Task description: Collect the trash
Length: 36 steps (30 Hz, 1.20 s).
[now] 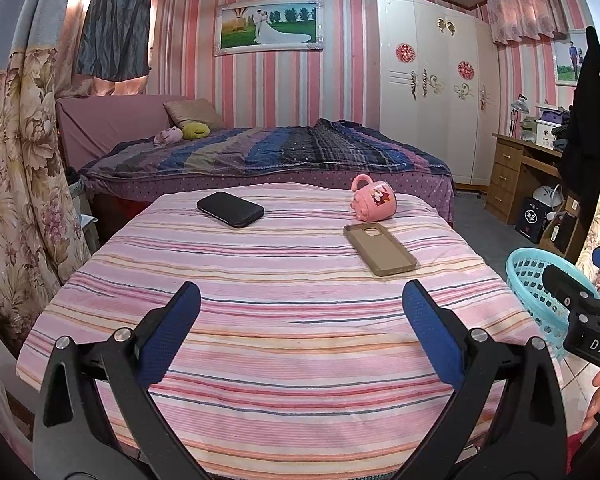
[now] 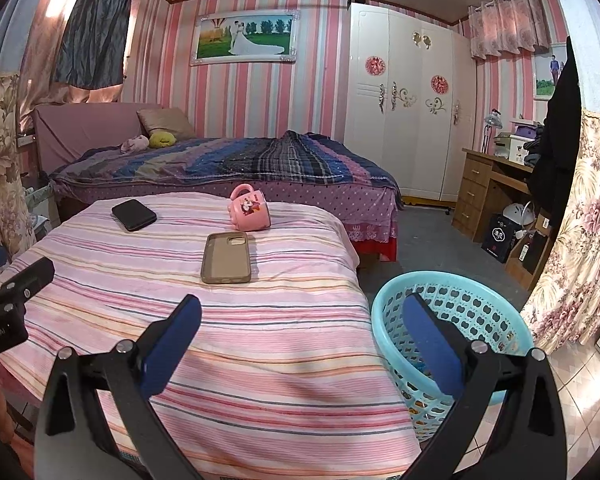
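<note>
I hold both the left tool [image 1: 300, 316] and the right tool [image 2: 302, 320] spread wide and empty above the striped surface [image 1: 284, 328]. The tan phone case [image 2: 226, 258] lies flat just before the tipped pink mug [image 2: 250, 210]: light, flexible, likely slick; I would pinch one long edge. The blue basket [image 2: 384, 320] stands beside the surface.

A home bedroom. A bed [image 1: 260, 152] with a striped quilt stands against pink striped wallpaper under a framed wedding photo [image 1: 269, 26]. A white wardrobe [image 1: 432, 80], floral curtains [image 1: 16, 168] and a wooden desk [image 1: 516, 164] complete it.
</note>
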Motion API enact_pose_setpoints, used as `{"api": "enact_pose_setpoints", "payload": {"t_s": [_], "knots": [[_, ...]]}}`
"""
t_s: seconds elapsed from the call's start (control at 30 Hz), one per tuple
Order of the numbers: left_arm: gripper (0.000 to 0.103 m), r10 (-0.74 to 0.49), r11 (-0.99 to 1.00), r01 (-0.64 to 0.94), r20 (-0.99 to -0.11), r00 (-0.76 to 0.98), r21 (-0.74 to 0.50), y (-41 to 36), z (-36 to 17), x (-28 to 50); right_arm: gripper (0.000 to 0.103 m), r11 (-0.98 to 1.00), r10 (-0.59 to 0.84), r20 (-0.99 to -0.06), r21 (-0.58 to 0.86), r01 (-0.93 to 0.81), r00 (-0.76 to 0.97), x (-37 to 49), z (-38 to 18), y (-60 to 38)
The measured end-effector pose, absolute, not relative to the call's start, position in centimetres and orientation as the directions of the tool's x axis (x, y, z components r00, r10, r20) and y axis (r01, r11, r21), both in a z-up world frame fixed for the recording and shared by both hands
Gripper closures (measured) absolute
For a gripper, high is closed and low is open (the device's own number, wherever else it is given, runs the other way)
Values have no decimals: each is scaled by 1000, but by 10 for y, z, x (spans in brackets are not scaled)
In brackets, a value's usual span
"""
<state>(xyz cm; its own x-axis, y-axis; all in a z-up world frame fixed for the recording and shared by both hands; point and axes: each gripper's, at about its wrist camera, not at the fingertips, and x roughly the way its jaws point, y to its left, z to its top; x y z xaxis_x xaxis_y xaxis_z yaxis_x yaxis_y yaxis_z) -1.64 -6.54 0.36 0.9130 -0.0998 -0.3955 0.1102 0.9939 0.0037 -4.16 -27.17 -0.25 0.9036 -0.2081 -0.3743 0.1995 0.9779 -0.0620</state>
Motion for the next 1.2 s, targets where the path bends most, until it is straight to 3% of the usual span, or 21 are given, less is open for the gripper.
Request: {"api": "enact_pose_setpoints", "payload": {"t_s": [1.2], "knots": [[5,-99,993,114,-390,915,17,-66,2,-14,5,977,-214,-373,-63,206,903,-43,-1,-278]]}}
